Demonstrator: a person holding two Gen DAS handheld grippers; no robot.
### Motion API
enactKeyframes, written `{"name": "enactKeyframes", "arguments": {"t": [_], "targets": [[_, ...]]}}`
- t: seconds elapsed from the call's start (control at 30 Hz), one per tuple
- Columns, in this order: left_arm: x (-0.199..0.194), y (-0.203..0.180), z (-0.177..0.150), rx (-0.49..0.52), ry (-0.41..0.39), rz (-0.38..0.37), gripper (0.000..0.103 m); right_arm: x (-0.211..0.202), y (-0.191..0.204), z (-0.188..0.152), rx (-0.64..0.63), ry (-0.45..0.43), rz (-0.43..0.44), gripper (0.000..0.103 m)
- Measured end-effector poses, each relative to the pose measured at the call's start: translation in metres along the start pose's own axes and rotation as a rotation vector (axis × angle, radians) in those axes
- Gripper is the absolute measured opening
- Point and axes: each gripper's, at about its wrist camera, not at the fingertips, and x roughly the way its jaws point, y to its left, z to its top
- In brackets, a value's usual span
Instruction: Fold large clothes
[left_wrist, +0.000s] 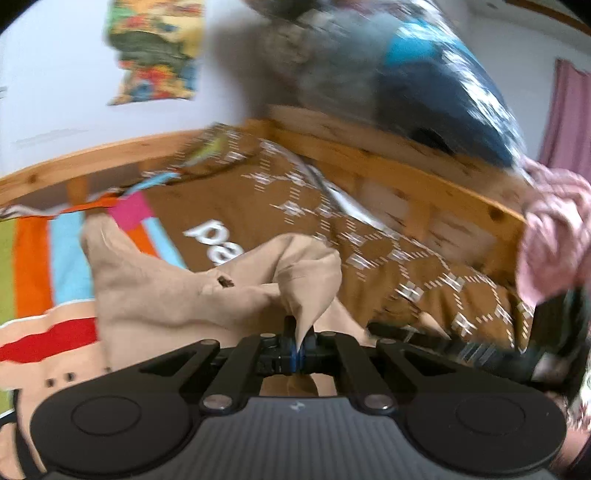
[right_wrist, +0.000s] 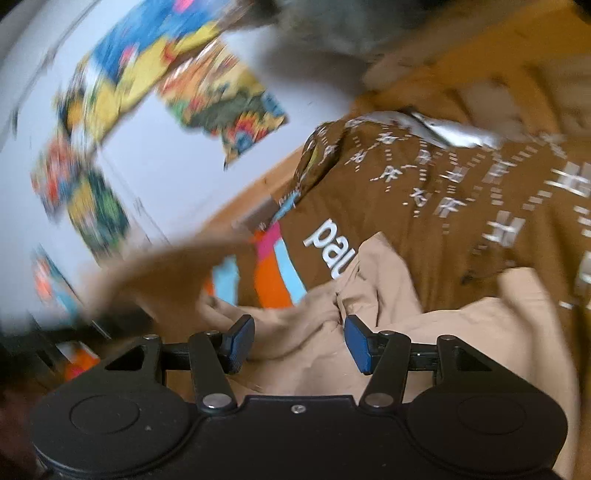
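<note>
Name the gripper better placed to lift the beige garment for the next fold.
Left. The left gripper is already shut on a peak of the beige garment. The right gripper is open, its pads apart with cloth between them, gripping nothing.

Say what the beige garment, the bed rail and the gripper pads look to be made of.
Beige garment: soft matte woven cloth, likely cotton; it creases and drapes. Bed rail: light wood, probably pine, showing knots and grain. Right gripper pads: blue, matte, seemingly rubber.
</note>
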Motion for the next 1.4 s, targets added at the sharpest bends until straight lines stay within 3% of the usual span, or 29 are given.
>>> {"name": "enactKeyframes", "arguments": {"t": [0.13,0.27,0.33,0.4,0.5,0.6,0.73,0.9,1.03,1.13,1.23,1.4], "targets": [[0.023,-0.032,-0.020,0.045,0.051,-0.081,0.000,-0.024,-0.029,0.021,0.216,0.036,0.140,0.057],[0.031,-0.064,-0.043,0.122,0.080,-0.151,0.000,-0.026,-0.043,0.023,0.295,0.097,0.152,0.057],[0.034,-0.073,-0.050,0.135,0.088,-0.162,0.000,-0.027,-0.045,0.019,0.283,0.096,0.120,0.050],[0.035,-0.077,-0.053,0.130,0.088,-0.175,0.000,-0.027,-0.046,0.015,0.280,0.098,0.083,0.029],[0.036,-0.081,-0.054,0.119,0.082,-0.185,0.000,-0.028,-0.049,0.013,0.275,0.092,0.056,0.023],[0.031,-0.088,-0.054,0.139,0.062,-0.202,0.000,-0.035,-0.041,0.014,0.213,0.063,0.036,0.012],[0.033,-0.104,-0.055,0.144,0.049,-0.241,0.000,-0.054,-0.013,0.017,-0.045,-0.001,-0.060,0.005],[0.062,-0.126,-0.073,0.128,0.133,-0.322,0.000,-0.066,-0.012,0.000,-0.252,0.021,-0.250,0.002],[0.088,-0.125,-0.093,0.092,0.194,-0.384,0.000,-0.065,-0.034,-0.019,-0.248,0.064,-0.344,0.002],[0.096,-0.129,-0.106,0.148,0.214,-0.367,0.000,-0.062,-0.051,-0.032,-0.224,0.099,-0.374,0.002],[0.091,-0.135,-0.111,0.224,0.184,-0.347,0.000,-0.060,-0.055,-0.037,-0.242,0.109,-0.385,0.002],[0.072,-0.117,-0.093,0.154,0.184,-0.471,0.020,-0.060,-0.054,-0.038,-0.246,0.106,-0.386,0.002]]}}
